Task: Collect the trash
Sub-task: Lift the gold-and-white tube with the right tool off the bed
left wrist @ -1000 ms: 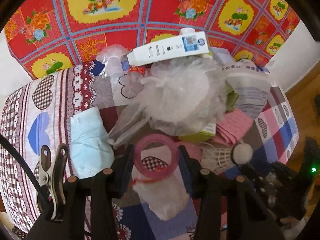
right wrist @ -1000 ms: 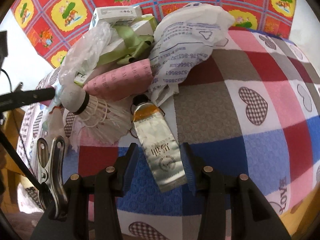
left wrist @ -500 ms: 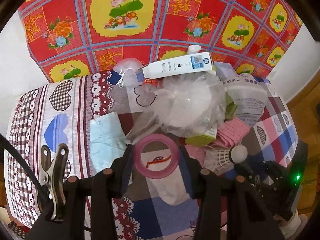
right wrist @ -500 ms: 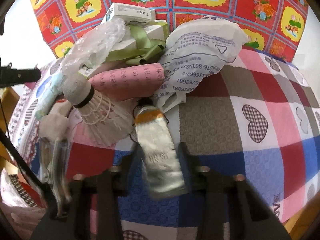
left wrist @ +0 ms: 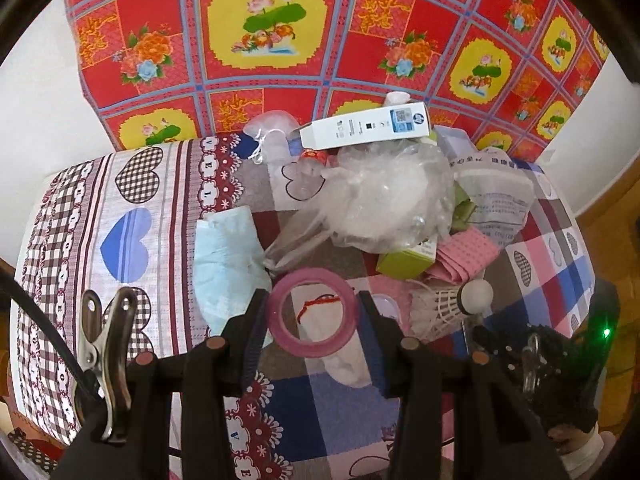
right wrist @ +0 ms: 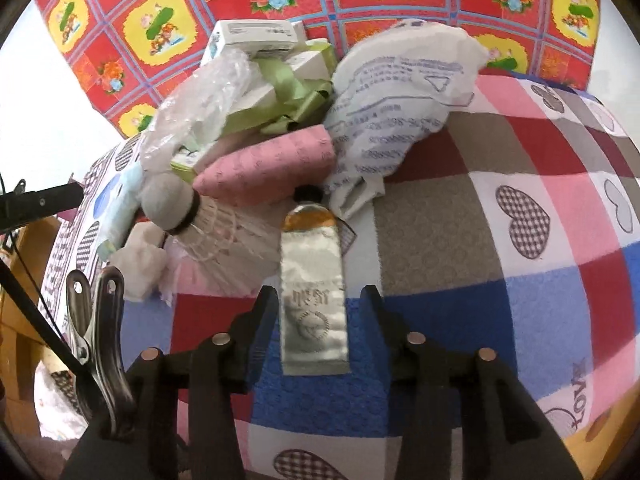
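My left gripper (left wrist: 312,312) is shut on a pink tape ring (left wrist: 316,346), held a little above the checked heart-pattern cloth (left wrist: 132,208). Through the ring I see a crumpled white tissue (left wrist: 340,360) with a red thread. In the right wrist view a silver tube with a black cap (right wrist: 312,280) lies lengthwise between the fingers of my right gripper (right wrist: 318,304). Those jaws are opening, and a gap shows beside the right finger. A trash pile lies beyond: shuttlecock (right wrist: 200,220), pink folded sheet (right wrist: 268,164), printed white bag (right wrist: 392,92), clear plastic bag (left wrist: 384,200).
A long white box (left wrist: 364,128) tops the pile, with a green box (left wrist: 404,260) below and a light blue mask (left wrist: 224,248) to the left. A red flowered cloth (left wrist: 260,32) hangs behind. The right-hand tool (left wrist: 540,360) sits dark at the left view's lower right.
The left gripper has risen and drawn back with the tape ring, so the pile looks smaller. In the right view the tube now stands straighter between the fingers.
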A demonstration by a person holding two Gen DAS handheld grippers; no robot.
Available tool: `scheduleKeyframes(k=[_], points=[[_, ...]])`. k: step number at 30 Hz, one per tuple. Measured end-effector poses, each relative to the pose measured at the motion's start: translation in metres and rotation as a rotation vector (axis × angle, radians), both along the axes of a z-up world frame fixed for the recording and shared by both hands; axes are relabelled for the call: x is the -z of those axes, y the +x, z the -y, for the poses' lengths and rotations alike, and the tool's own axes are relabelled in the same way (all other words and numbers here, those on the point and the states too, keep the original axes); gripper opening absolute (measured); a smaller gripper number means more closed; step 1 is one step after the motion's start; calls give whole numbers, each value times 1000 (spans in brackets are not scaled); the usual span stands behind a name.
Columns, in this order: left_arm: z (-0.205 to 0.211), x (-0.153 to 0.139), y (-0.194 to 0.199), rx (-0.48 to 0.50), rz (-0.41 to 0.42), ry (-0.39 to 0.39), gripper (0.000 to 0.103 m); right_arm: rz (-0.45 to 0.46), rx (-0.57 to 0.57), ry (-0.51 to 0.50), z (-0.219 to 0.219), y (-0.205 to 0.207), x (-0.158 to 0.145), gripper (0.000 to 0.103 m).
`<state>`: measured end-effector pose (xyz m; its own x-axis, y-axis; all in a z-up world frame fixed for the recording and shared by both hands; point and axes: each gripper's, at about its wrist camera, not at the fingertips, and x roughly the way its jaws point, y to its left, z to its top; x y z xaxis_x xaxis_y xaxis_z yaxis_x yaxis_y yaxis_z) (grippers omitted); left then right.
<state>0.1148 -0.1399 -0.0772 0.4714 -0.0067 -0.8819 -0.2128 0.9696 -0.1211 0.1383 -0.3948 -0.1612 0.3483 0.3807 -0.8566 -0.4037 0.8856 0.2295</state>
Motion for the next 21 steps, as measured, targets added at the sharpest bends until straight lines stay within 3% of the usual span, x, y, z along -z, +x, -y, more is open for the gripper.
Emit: scheduleKeyframes(k=[6, 9, 21], points=[[-5, 1, -9, -25, -4, 0, 46, 84, -66, -104, -24, -4, 5, 45], [-7, 3, -12, -39, -6, -2, 46, 138, -100, -174, -33, -8, 7, 39], [-8, 4, -15, -53, -10, 6, 46, 163, -79, -105, -11, -14, -12, 38]])
